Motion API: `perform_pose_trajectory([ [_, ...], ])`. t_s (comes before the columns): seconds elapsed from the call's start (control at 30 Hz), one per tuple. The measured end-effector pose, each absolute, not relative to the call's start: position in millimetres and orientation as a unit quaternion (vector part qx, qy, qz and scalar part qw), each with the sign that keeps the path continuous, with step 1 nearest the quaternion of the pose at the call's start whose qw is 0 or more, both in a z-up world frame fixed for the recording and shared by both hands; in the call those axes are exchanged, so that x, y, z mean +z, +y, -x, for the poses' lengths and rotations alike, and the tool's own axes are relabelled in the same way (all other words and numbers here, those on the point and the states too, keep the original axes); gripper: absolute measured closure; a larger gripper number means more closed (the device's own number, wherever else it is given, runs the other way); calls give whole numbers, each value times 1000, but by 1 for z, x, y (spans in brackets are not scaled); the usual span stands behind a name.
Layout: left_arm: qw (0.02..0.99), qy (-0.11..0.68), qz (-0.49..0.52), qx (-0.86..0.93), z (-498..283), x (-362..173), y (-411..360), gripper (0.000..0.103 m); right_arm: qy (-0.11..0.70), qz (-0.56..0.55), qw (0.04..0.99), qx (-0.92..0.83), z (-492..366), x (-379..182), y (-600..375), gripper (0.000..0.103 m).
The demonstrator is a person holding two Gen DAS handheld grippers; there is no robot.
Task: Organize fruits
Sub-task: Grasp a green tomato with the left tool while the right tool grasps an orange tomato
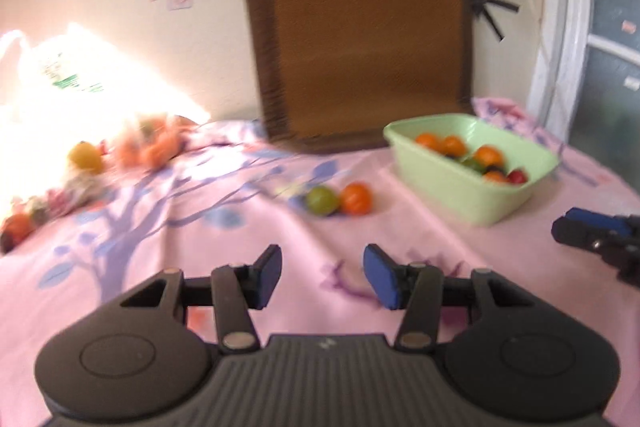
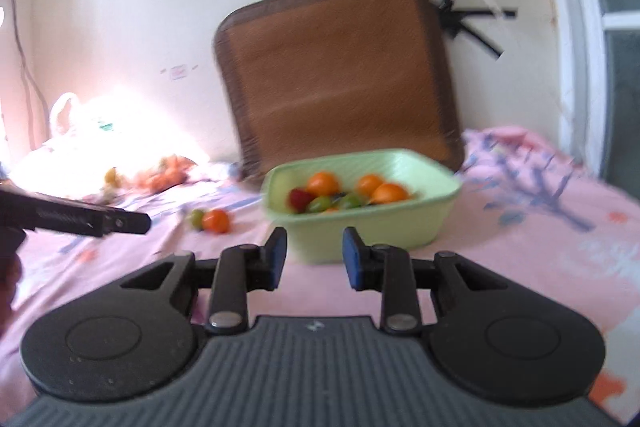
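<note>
On pink cloth (image 1: pixel 400 187) | green tub (image 2: pixel 372 231) holds oranges, other fruit | lime (image 1: pixel 321 200) touching orange (image 1: pixel 357 199) left of tub | left gripper (image 1: pixel 323 275) wide, empty | right gripper (image 2: pixel 315 256) narrower, empty

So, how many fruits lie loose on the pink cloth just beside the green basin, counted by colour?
Green fruit: 1
Orange fruit: 1
Total: 2
The pile by the plastic bag is too blurred and overexposed to count.
</note>
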State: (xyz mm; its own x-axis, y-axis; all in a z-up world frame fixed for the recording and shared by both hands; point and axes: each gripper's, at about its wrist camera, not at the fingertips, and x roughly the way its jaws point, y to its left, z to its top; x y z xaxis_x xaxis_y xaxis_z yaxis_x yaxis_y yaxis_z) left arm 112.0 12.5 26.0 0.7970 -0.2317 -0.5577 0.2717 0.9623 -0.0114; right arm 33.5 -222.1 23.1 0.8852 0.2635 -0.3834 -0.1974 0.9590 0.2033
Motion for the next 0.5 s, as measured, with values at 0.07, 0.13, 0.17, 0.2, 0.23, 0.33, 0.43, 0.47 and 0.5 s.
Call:
perform_pose_trajectory([
  [0.07,950,287,-44,-116,-106,16,21,56,230,-88,959,139,-39,19,-206,70],
  [0.13,949,295,-36,-109,-102,5,30,57,247,-88,953,149,-44,14,-191,70],
  [0.17,946,303,-17,-113,-102,4,36,58,254,-84,952,150,-44,11,-183,70],
  [0.2,949,294,-1,-114,-100,6,42,57,263,-76,951,148,-45,7,-177,70],
  [0.23,952,286,7,-105,-99,7,45,56,267,-60,951,142,-44,7,-171,70],
  [0.33,949,298,21,-106,-103,6,48,56,266,-44,954,133,-42,6,-166,70],
  [0.43,945,307,28,-105,-106,4,50,56,274,-47,953,120,-46,4,-168,70],
  [0.47,945,307,30,-106,-106,3,50,56,277,-43,953,119,-47,4,-169,70],
  [0.5,946,306,32,-107,-106,3,51,56,278,-38,952,122,-50,4,-167,70],
])
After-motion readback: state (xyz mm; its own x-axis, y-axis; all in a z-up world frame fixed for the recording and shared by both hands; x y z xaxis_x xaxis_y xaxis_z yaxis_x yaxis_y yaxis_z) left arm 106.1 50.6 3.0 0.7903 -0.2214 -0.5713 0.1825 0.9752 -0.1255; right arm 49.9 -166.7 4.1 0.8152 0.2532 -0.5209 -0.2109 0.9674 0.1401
